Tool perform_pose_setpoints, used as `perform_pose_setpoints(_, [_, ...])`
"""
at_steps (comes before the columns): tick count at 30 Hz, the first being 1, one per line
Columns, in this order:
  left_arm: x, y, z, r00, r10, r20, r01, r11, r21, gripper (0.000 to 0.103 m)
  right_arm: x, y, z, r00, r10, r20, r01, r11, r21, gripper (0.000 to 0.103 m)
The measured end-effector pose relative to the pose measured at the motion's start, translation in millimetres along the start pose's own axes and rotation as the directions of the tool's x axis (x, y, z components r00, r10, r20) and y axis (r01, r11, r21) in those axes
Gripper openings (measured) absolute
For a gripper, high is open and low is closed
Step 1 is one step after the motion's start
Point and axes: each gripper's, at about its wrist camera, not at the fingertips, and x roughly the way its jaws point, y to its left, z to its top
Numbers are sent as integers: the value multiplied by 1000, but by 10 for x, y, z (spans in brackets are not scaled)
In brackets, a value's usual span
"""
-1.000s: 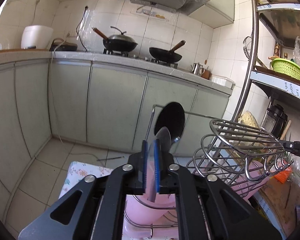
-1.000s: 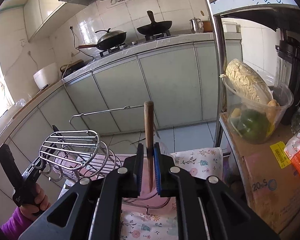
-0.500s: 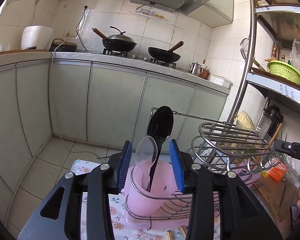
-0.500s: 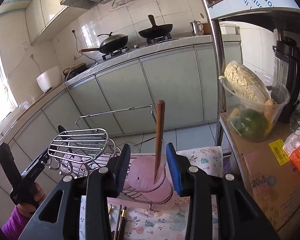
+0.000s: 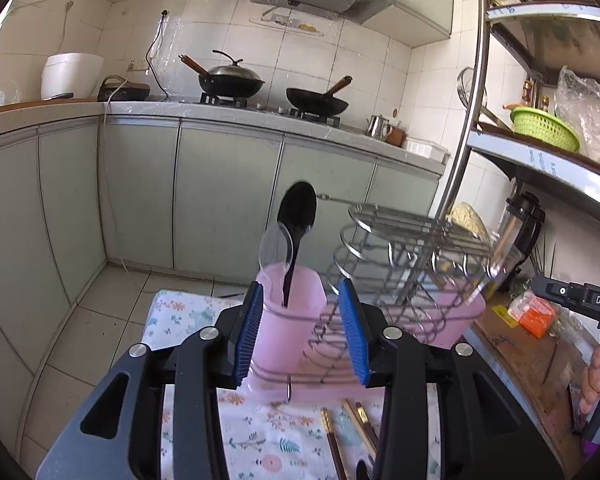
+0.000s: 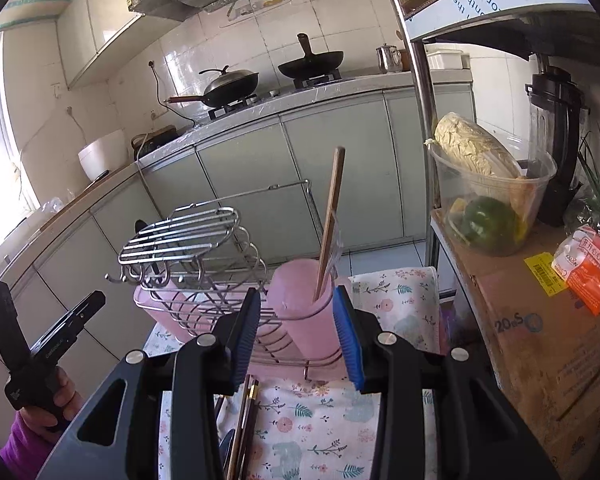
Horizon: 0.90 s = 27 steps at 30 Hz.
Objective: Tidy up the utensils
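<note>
From my left gripper (image 5: 306,330), the blue pads stand apart and released, nothing pressed between them; a pink cup (image 5: 290,320) sits in the gap beyond them, untouched. Out of that cup rise a black spoon (image 5: 298,224) and a clear spoon (image 5: 276,246), handles down inside, bowls up; the black one's long axis leans toward one o'clock, the clear one toward eleven. The cup sits at the left end of a wire rack (image 5: 404,248) on a flowered cloth (image 5: 260,432). Loose chopsticks (image 5: 334,444) lie on the cloth at six o'clock, pointing toward twelve. From my right gripper (image 6: 296,334), the pads are likewise spread and empty. Beyond them a second pink cup (image 6: 304,312), at the rack's (image 6: 188,236) right end, holds a wooden chopstick (image 6: 332,216) standing nearly upright, its top tipped toward one o'clock. More chopsticks (image 6: 244,420) lie flat on the cloth (image 6: 316,432) at six o'clock, running toward twelve. At eight o'clock I see the person's hand (image 6: 56,398) around the other gripper's grip.
</note>
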Motion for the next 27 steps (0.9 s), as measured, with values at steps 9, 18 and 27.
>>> perform_pose_setpoints(9, [18, -60, -404, 988, -12, -153, 12, 1000, 0, 40, 182, 44, -465, 992, 43, -118, -41, 999, 19, 37])
perform_pose_setpoints(18, [409, -122, -811, 918, -45, -395, 31, 999, -43, 40, 493, 49, -917, 961, 101, -257, -89, 994, 56, 37])
perform_pose_setpoints(27, [935, -241, -1018, 810, -61, -584, 35, 998, -55, 36, 737, -56, -1161, 921, 163, -353, -121, 983, 139, 33])
